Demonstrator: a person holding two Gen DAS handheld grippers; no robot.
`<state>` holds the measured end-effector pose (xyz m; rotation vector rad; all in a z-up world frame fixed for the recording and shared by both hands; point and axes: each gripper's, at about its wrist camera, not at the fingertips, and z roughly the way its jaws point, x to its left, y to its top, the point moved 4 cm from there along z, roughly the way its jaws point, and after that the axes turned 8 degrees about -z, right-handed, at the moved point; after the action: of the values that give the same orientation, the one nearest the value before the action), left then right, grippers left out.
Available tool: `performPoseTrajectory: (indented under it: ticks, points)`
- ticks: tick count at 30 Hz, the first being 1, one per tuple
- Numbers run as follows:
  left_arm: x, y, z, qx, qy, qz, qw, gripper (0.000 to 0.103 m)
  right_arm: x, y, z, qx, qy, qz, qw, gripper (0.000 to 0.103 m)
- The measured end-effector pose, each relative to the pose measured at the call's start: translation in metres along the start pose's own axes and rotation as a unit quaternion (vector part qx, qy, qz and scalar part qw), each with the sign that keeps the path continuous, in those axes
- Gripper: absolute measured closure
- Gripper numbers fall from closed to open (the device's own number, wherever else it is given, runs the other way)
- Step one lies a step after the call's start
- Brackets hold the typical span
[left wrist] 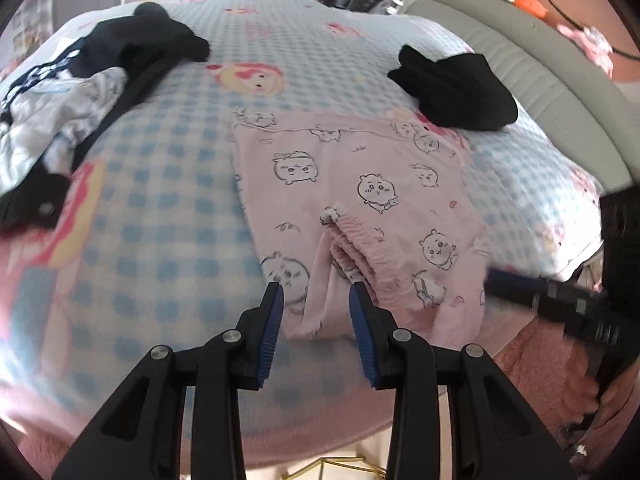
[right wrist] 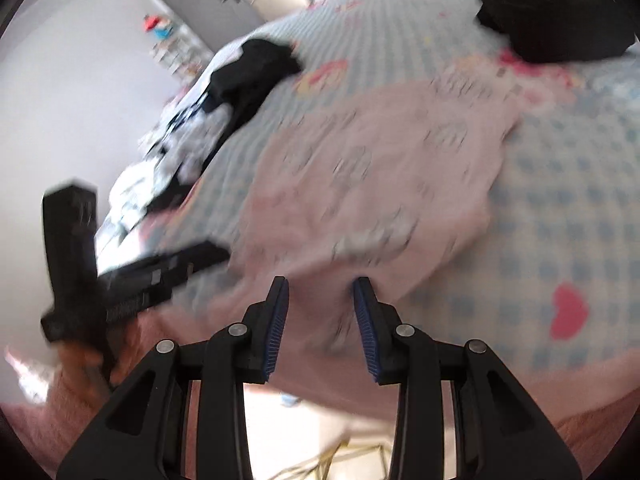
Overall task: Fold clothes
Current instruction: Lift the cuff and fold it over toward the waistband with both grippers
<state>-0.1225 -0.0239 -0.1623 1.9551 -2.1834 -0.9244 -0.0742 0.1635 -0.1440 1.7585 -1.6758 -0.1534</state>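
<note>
Both tools [left wrist: 316,300] [right wrist: 321,296] angle downward, open, over pink pajamas [left wrist: 360,208].

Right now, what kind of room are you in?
Most likely a bedroom. The pink pyjama garment lies on a bed with a blue checked cartoon cover, a padded grey bed frame curves around its edge, and a pile of clothes waits nearby.

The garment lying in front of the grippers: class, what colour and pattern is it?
The garment is pale pink with outlined cartoon animal faces; the left wrist view shows it best.
</note>
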Motion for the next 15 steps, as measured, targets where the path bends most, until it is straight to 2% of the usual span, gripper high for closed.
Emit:
performPoseTrajectory:
  ticks: [2,3,6,8,11,13,15]
  points:
    - [-0.001,0.002,0.009,0.01,0.011,0.011,0.9998,0.067,-0.014,0.011,0.004,-0.007,-0.035,0.017,0.999,0.068]
    - [-0.002,0.001,0.01,0.013,0.015,0.019,0.9996,0.067,-0.017,0.014,0.006,0.008,-0.05,0.018,0.999,0.068]
    - [-0.005,-0.003,0.007,0.015,0.021,0.041,0.9988,0.067,-0.01,0.011,-0.011,0.008,-0.048,-0.027,0.998,0.068]
    - [-0.005,-0.01,0.001,0.015,0.015,0.04,0.999,0.067,-0.001,-0.003,-0.025,0.021,-0.045,-0.07,0.996,0.068]
    - [-0.01,-0.026,-0.006,0.032,-0.01,0.032,0.9989,0.067,0.005,-0.029,-0.022,0.057,-0.033,-0.084,0.994,0.068]
    - [-0.018,-0.041,-0.004,0.05,-0.009,0.041,0.9979,0.067,0.009,-0.046,-0.021,0.081,-0.025,-0.092,0.992,0.068]
    - [-0.027,-0.055,-0.001,0.066,-0.01,0.052,0.9964,0.067,0.009,-0.051,-0.012,0.089,-0.037,-0.087,0.992,0.068]
